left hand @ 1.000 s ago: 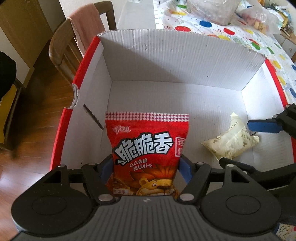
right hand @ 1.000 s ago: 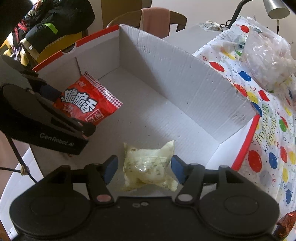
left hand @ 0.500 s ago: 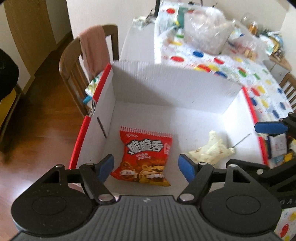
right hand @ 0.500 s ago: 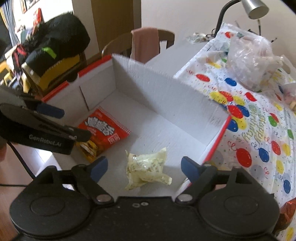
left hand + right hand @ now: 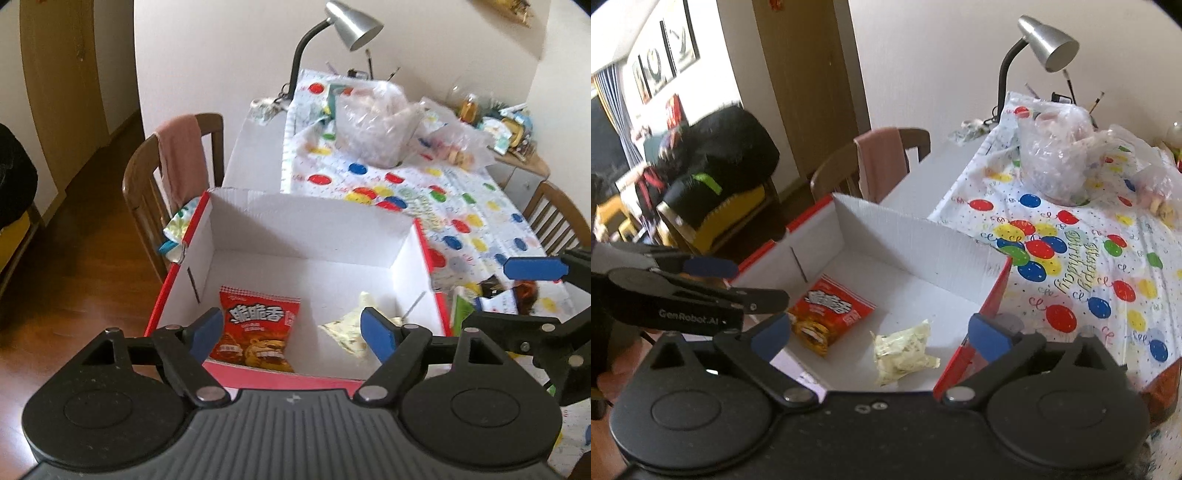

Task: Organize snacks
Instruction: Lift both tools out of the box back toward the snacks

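A red snack bag (image 5: 255,328) (image 5: 827,308) lies flat on the floor of a red-edged white cardboard box (image 5: 306,218) (image 5: 916,236), toward its left. A pale yellow packet (image 5: 345,328) (image 5: 903,352) lies in the box to the right of it. My left gripper (image 5: 291,334) hangs above the box's near edge, its jaws still opening, nothing between them. My right gripper (image 5: 881,338) is likewise above the box, jaws opening wide and empty, with the yellow packet far below them. Each gripper shows at the edge of the other's view.
The box stands at the end of a table with a balloon-print cloth (image 5: 1089,258). Clear plastic bags (image 5: 376,125) and a silver desk lamp (image 5: 347,26) stand farther back. A wooden chair with a pink towel (image 5: 181,155) is at the left; more snacks (image 5: 517,291) lie right of the box.
Both grippers let go of their packets, opened wider and rose up out of the box, tilting up. The red bag and yellow packet now lie on the box floor.
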